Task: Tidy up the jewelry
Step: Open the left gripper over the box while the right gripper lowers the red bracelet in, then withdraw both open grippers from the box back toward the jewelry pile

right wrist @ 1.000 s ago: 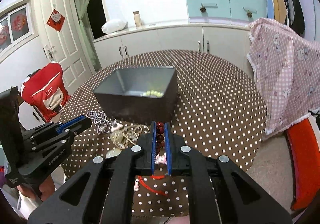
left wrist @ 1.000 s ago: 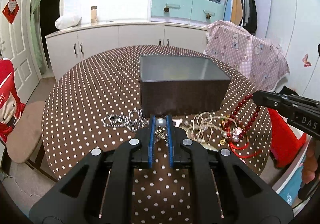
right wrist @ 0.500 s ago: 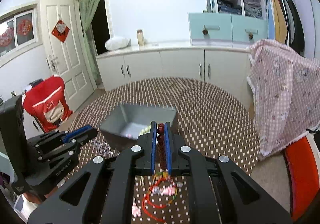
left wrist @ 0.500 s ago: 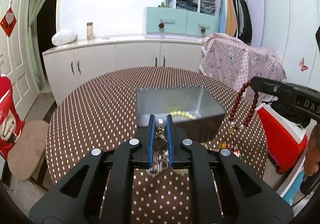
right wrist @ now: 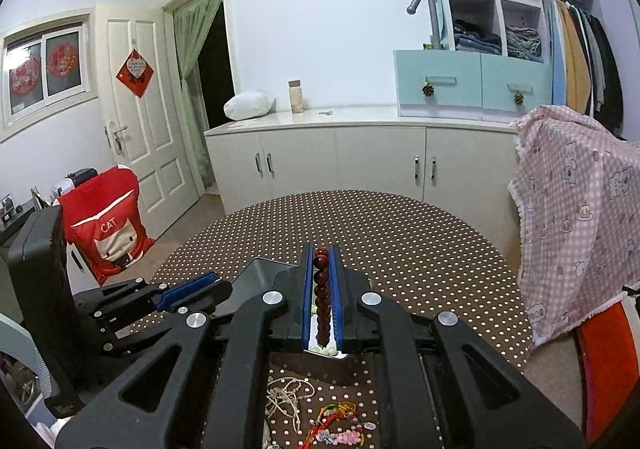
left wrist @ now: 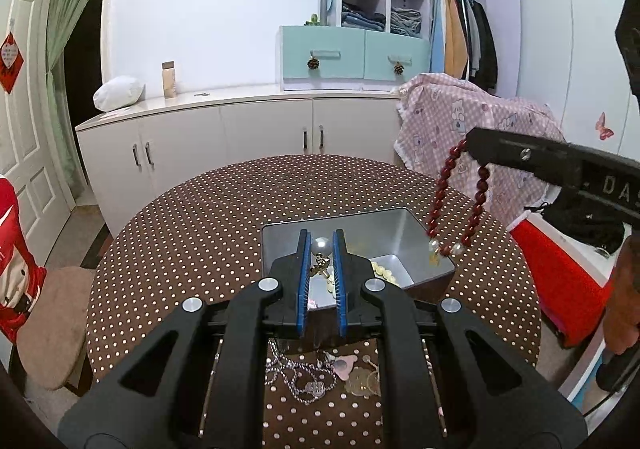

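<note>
Above the open grey metal box (left wrist: 404,233) on the brown polka-dot table (left wrist: 200,225), both loads should hang fully inside the rim before either is released — the long strand lowered so it coils. The left gripper (left wrist: 321,249) pinches a pearl-topped gold pendant (left wrist: 321,253); the right gripper (right wrist: 321,289) is clamped on a dark red bead strand (left wrist: 454,197) — its loop dangles over the box's right edge.

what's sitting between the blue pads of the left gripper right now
In the left wrist view, the left gripper is shut on a pearl pendant: a grey pearl with a small gold charm under it. The grey box lies beyond.
</note>
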A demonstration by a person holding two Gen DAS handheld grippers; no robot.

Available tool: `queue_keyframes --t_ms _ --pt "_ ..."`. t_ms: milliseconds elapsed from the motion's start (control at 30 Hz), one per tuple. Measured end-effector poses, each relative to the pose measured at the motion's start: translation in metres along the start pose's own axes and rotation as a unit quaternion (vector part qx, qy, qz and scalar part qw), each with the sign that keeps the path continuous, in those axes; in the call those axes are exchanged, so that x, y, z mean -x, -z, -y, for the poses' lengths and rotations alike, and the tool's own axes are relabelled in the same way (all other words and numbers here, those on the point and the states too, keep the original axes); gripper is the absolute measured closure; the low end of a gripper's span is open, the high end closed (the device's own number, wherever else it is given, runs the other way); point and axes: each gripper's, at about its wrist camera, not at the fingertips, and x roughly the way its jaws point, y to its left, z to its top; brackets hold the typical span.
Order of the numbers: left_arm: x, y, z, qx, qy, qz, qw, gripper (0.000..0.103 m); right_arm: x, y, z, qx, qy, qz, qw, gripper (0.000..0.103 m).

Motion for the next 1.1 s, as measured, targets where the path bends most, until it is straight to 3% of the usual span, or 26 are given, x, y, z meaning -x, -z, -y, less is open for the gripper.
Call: queue_keyframes --t_ms 333,367,433,600,1100 --pt "-0.013 -0.001 -0.007 0.007 -0.004 -0.013 0.9999 0.088 -0.023 0.015 0.008 -0.020 0.001 -0.037 0.999 0.095" --pt "-0.015 -0.001 -0.007 0.009 -0.003 -0.019 0.9998 0.082 -0.024 0.017 0.010 -0.023 0.004 -0.042 0.999 0.095" --pt "-0.017 -0.001 -0.009 0.016 -0.001 -0.024 0.9996 0.040 -0.024 0.020 0.012 -0.028 0.004 -0.047 0.998 0.093" --pt "-0.009 0.001 -0.009 0.015 0.000 -0.005 0.9999 0.039 -0.022 0.026 0.015 -0.033 0.009 -0.055 0.998 0.088" --pt "-0.005 0.004 -0.005 0.011 -0.007 -0.010 0.9999 0.039 -0.018 0.031 0.015 -0.036 0.013 -0.061 0.997 0.073"
